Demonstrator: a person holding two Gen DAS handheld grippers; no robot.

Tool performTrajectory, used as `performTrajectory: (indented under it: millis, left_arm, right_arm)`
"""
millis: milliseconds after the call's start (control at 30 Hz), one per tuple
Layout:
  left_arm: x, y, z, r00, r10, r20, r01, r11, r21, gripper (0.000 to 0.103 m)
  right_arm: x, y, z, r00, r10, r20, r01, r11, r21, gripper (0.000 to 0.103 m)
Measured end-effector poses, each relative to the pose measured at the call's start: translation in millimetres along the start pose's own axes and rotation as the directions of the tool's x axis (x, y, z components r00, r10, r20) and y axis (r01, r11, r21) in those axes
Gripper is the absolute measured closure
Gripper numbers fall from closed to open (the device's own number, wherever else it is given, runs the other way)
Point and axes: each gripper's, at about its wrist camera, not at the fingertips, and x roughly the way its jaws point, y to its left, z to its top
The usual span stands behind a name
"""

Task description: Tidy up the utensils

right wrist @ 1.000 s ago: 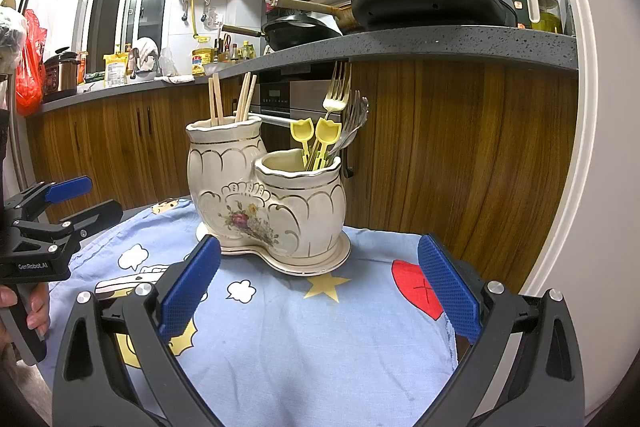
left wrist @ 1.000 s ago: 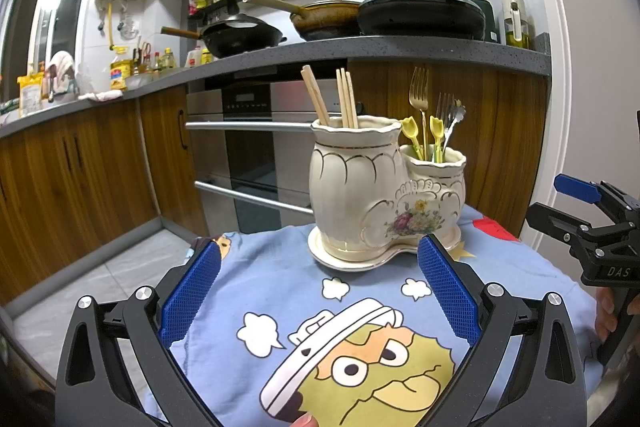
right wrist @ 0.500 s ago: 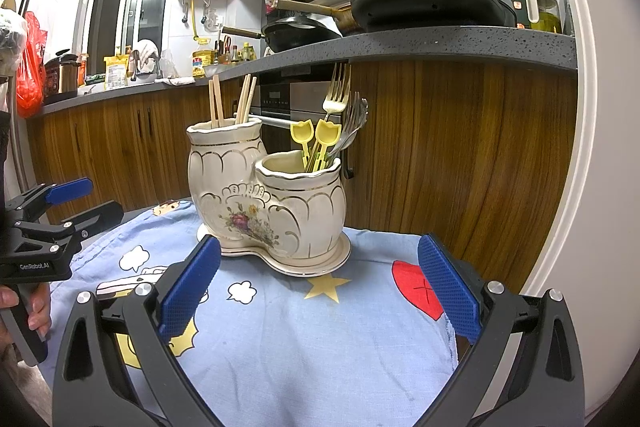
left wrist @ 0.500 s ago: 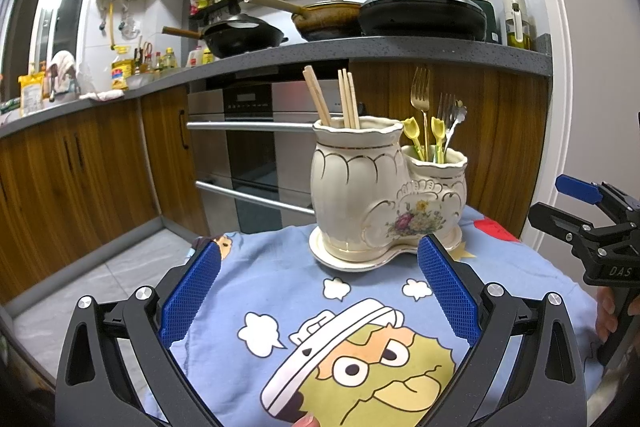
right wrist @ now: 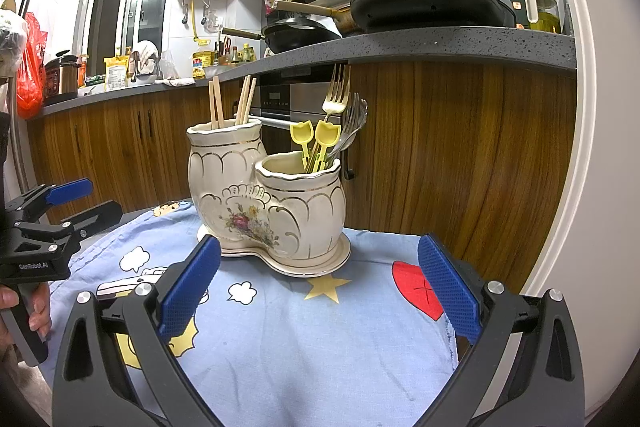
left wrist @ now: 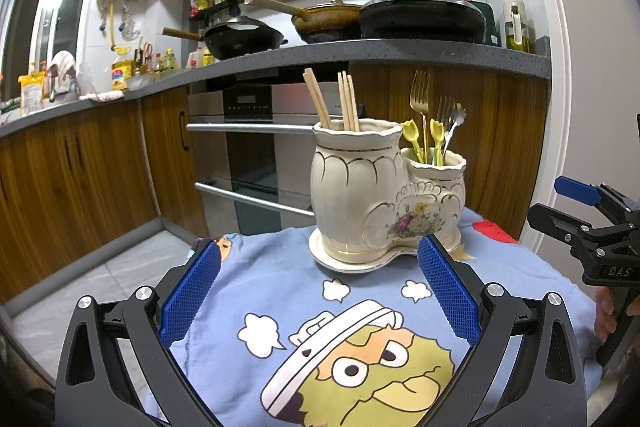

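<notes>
Both grippers, left (left wrist: 318,291) and right (right wrist: 318,291), hover level, jaws spread, seemingly facing the holder (left wrist: 384,195).

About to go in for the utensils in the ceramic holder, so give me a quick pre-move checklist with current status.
1. Left gripper open, nothing held: ok.
2. Right gripper open, nothing held: ok.
3. Ceramic holder upright on its saucer, on the blue cloth: ok.
4. Chopsticks in the taller pot; forks and yellow picks in the shorter pot: ok.
5. Neither gripper touches the holder: ok.
6. Whether utensils are tangled inside the pots: cannot tell.
</notes>
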Motion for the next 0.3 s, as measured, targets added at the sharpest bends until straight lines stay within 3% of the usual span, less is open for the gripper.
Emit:
performTrajectory:
  millis: [300]
  left_arm:
    - [1.1, -1.6, 1.1, 1.0, 0.007, -0.006, -0.007, 1.0, -0.001, 0.005]
  right_arm:
    - [0.2, 0.2, -0.3, 1.0, 0.0, 0.001, 0.0, 1.0, 0.001, 0.006]
